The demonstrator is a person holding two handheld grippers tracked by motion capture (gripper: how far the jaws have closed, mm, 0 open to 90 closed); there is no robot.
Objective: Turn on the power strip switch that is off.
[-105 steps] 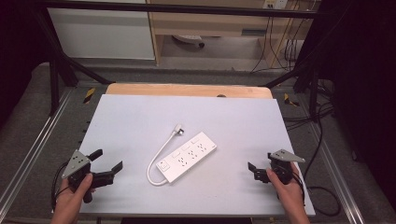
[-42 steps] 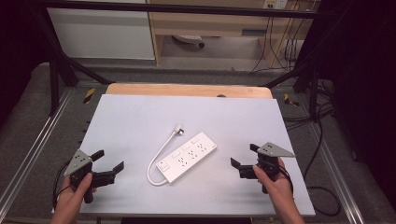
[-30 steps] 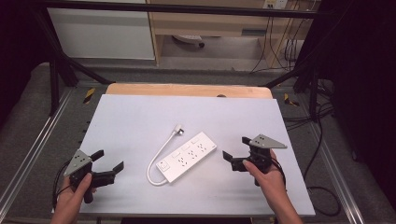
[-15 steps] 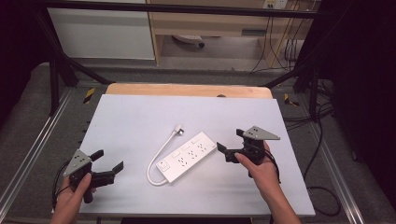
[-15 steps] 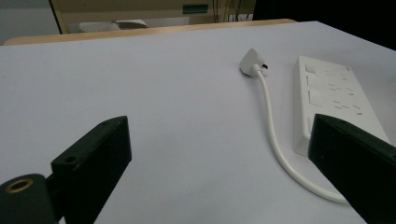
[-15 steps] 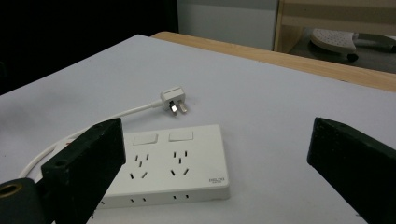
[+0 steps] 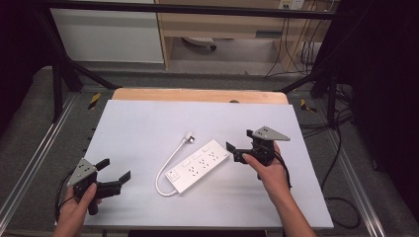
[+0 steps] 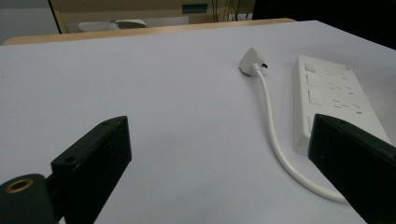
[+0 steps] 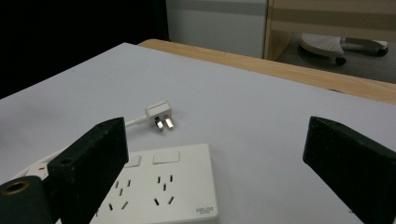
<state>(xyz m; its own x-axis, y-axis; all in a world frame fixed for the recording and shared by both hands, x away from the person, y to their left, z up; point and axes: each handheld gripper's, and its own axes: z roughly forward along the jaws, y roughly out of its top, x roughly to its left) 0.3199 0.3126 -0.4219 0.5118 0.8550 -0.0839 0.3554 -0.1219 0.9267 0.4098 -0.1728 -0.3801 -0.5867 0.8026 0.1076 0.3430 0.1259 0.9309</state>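
Resting near the table's [image 7: 148, 118] front left corner, the left gripper [image 7: 114, 178] had its jaws spread wide with nothing between them, well apart from the strip [image 7: 197, 165]. The strip lay flat near the middle of the table, slanted, its far end toward the right edge; its cord [image 7: 165, 170] looped off the near end and ran back to the plug [image 7: 188, 138], which lay loose just behind the strip toward the rear edge. The right gripper [image 7: 236, 153] hung just beside the strip's far end, jaws likewise wide apart and holding nothing.

The likeliest trouble seemed to be at that far end. The strip was flat and smooth, so jaws closing from above or at a slant might have skidded off its edges and pushed it toward the left gripper instead of gripping it. A grip taken only at the corner might have let the strip swing and drag the cord, flicking the plug across the table. With the left gripper so far off, nothing stood ready to steady the near end.

Against the frame from 3.5 s earlier, the right gripper had travelled from near the front right corner inward to the strip's far end. The left gripper, the strip, the cord and the plug had kept their places.
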